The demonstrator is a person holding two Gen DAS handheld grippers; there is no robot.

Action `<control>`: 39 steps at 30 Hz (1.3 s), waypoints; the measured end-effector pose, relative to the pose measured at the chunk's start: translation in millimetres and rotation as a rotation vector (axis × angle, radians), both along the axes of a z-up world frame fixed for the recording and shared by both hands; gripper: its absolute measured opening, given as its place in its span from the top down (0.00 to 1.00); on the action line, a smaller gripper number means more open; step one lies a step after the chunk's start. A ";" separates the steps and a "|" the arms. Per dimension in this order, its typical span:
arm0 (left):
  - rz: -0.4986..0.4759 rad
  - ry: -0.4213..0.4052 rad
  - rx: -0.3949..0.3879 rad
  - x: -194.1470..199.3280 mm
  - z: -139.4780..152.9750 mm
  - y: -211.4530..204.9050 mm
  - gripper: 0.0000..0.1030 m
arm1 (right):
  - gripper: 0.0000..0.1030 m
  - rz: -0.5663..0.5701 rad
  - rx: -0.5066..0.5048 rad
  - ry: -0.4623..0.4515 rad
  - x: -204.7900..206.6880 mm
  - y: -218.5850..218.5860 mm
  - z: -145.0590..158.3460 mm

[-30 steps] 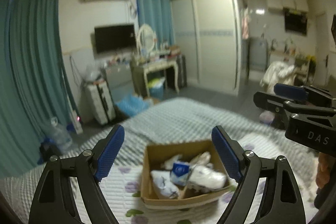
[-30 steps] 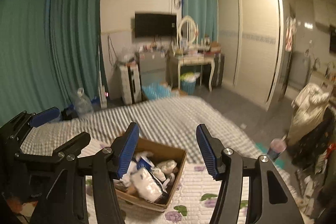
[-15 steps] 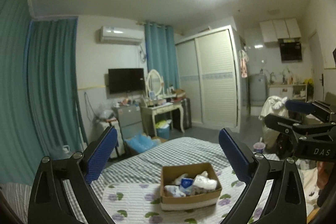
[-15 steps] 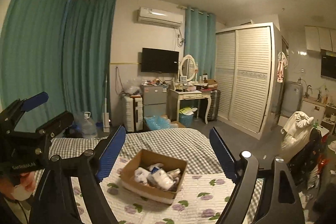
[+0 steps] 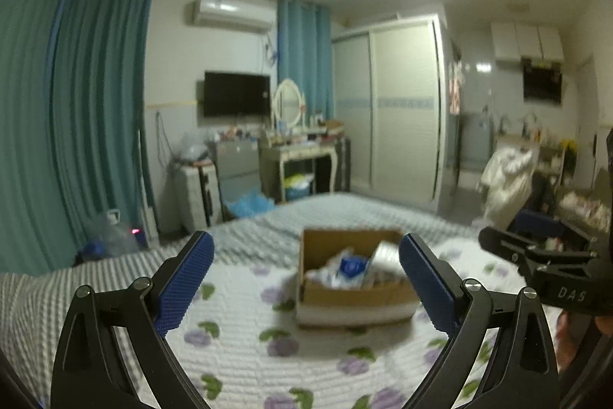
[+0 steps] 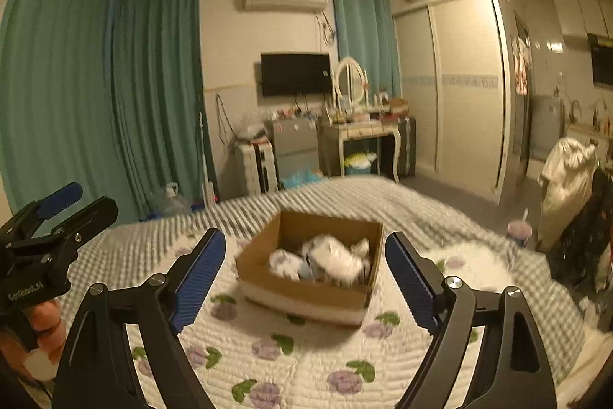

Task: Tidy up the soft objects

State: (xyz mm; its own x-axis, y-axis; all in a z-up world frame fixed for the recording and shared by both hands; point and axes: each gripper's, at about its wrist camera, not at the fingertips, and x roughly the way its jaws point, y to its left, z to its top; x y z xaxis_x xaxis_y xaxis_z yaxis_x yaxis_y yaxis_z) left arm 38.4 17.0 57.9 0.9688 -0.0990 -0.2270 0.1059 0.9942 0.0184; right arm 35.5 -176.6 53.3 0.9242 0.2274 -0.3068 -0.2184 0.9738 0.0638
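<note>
An open cardboard box (image 5: 356, 298) (image 6: 302, 290) stands on the bed's flowered quilt (image 5: 245, 344) (image 6: 306, 351). Inside lie several soft white packets (image 5: 348, 269) (image 6: 333, 255), one with blue print, all blurred. My left gripper (image 5: 305, 248) is open and empty, its blue pads framing the box from short of it. My right gripper (image 6: 305, 240) also frames the box without touching it; its jaws are opening, with nothing between them. Each gripper shows at the edge of the other's view: the right gripper (image 5: 513, 232) and the left gripper (image 6: 82, 204), held by a hand.
A grey checked blanket (image 6: 345, 194) covers the bed's far end. Beyond stand a dressing table (image 5: 302, 156), a wall television (image 5: 235, 98), a sliding wardrobe (image 5: 402, 110) and teal curtains (image 6: 153, 94). A cup (image 6: 519, 232) and a clothes-draped chair (image 6: 567, 186) are at the right.
Both grippers opened wider than a second ago. Since the raised, pulled-back view half a second ago, both have dropped and come nearer the box, which looks larger now.
</note>
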 end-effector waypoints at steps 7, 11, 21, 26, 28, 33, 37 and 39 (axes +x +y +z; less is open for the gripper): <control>-0.014 0.106 0.037 12.6 -41.8 -1.5 0.04 | 0.17 -0.021 -0.023 0.099 29.9 1.4 -47.0; -0.007 0.098 0.035 11.0 -43.3 -2.0 0.04 | 0.17 -0.026 -0.034 0.104 31.7 2.1 -51.8; -0.001 0.094 0.008 8.5 -45.1 4.6 0.04 | 0.17 -0.031 -0.053 0.082 22.8 7.3 -47.4; 0.001 0.097 -0.006 8.3 -45.0 7.1 0.04 | 0.17 -0.027 -0.049 0.084 22.0 8.8 -47.1; -0.001 0.099 -0.008 8.2 -44.9 7.5 0.04 | 0.17 -0.025 -0.049 0.086 22.5 8.8 -47.5; -0.001 0.102 -0.010 9.0 -45.3 7.3 0.04 | 0.17 -0.024 -0.050 0.091 23.0 10.1 -48.5; -0.003 0.102 -0.010 9.0 -45.4 7.3 0.04 | 0.17 -0.026 -0.048 0.087 22.1 10.7 -48.6; -0.003 0.100 -0.010 8.9 -45.3 7.0 0.04 | 0.17 -0.027 -0.047 0.086 21.9 10.6 -49.0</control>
State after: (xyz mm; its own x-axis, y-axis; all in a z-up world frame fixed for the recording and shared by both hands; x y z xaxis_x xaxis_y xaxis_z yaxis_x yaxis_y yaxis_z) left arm 47.3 24.0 12.5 0.9410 -0.1042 -0.3219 0.1094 0.9940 -0.0021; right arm 57.5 -166.0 4.3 0.8995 0.1862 -0.3953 -0.1878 0.9816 0.0351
